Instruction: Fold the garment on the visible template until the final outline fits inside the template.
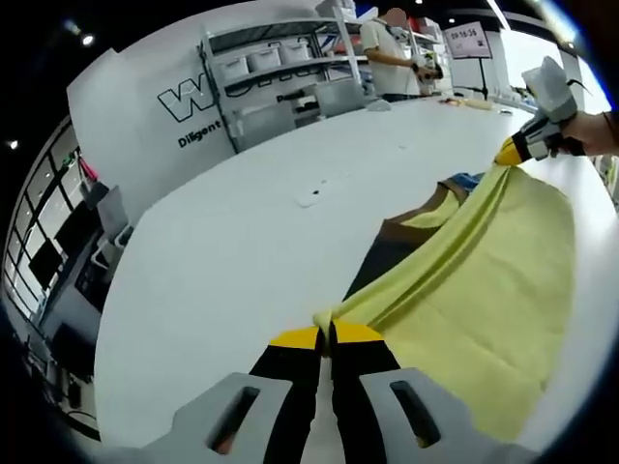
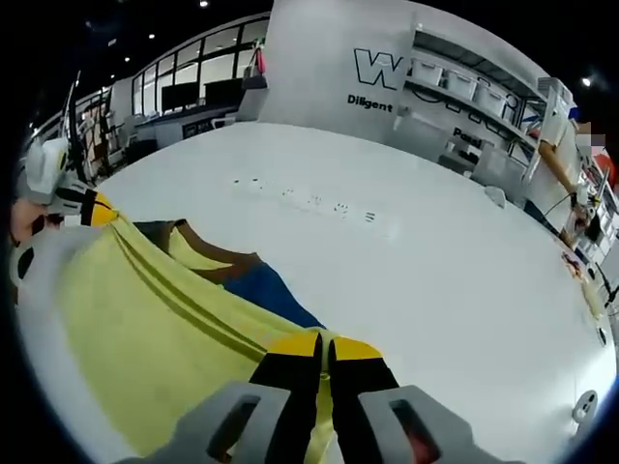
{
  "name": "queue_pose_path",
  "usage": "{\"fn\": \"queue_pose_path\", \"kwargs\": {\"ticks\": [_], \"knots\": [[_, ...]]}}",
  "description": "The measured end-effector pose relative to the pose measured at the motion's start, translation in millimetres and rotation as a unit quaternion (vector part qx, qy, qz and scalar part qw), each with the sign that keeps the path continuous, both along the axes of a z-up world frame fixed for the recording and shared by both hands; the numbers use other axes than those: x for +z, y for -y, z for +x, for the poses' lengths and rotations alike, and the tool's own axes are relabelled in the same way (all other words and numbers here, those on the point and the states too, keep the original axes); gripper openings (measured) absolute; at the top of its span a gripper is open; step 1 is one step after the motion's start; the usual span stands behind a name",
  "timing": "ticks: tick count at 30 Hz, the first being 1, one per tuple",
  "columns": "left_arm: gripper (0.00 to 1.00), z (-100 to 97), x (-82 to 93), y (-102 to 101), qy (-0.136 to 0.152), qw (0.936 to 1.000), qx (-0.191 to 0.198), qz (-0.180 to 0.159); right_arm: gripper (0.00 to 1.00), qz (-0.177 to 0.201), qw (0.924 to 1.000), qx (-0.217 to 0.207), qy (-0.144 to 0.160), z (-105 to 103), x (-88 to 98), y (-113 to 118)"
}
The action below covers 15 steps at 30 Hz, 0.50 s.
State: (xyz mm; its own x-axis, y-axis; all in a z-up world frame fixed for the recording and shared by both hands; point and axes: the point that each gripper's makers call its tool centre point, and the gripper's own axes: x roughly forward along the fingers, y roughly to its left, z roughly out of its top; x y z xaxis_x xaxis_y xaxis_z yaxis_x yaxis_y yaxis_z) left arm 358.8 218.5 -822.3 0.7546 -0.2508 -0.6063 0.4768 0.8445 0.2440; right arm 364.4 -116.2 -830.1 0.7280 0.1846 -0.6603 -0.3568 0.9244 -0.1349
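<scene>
I'm gripping the yellow garment (image 1: pixel 484 280) in both closed grippers, left (image 1: pixel 326 338) and right (image 2: pixel 325 343), mid-fold over the white counter (image 1: pixel 242 251); final outline isn't reached.

The yellow garment (image 1: pixel 484 280) is soft matt cloth, creased into long ridges, with a brown knit-looking collar band (image 2: pixel 218 261). The worktop (image 1: pixel 242 251) looks smooth, white and faintly satin. Each hand-held gripper (image 1: pixel 327 338) (image 2: pixel 324 346) has matt black jaws with yellow tips and grey plastic bodies.
</scene>
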Motion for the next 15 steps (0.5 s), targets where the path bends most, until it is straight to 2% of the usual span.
{"fn": "queue_pose_path", "kwargs": {"ticks": [7, 9, 10, 12, 15], "knots": [[0.05, 4.2, -5.7, -1, -0.012, 0.9999, 0.000, 0.004, 0.00, -0.009, 0.9999, 0.010, -0.010, 3, -10.3, 2], [0.05, 4.6, -7.1, -1, -0.015, 0.9999, 0.000, 0.003, 0.00, -0.012, 0.9998, 0.017, -0.003, 5, -11.9, 3], [0.05, 5.3, -6.9, -1, -0.011, 0.9999, -0.007, 0.009, 0.00, -0.024, 0.9990, 0.034, -0.016, 4, -17.2, 3], [0.05, 5.9, -7.4, 0, -0.008, 0.9997, -0.016, 0.016, 0.00, -0.016, 0.9994, 0.028, -0.012, 6, -16.6, 4], [0.05, 4.9, -12.4, -2, -0.019, 0.9998, -0.006, 0.008, 0.00, -0.013, 0.9995, 0.025, -0.015, 9, -19.8, 5]]}}
